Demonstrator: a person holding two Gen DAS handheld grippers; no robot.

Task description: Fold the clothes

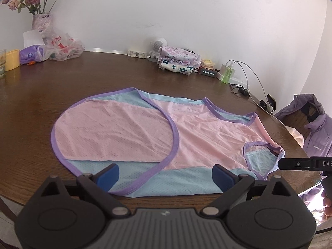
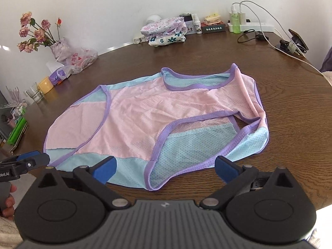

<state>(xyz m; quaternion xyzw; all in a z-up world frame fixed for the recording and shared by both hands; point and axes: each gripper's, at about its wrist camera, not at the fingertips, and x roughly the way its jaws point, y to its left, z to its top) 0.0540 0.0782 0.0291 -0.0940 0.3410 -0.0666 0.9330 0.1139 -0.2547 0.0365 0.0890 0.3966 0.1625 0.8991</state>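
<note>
On the round dark-brown wooden table (image 1: 62, 83) lies the pink-and-blue mesh vest with purple binding (image 1: 199, 132), spread nearly flat with one rounded hem flap turned over; its near blue edge sits just before both claws. The left gripper (image 1: 165, 172) stands released and empty, jaws wide; the right gripper (image 2: 164, 169) likewise, at the armhole side. Thin, perforated and limp, the cloth looks featherweight and likely to slide and wrinkle on the smooth wood — a pinch on the thicker purple binding, at the armhole loop and hem corner, seems surest; mid-panel mesh would probably bunch or stretch.
</note>
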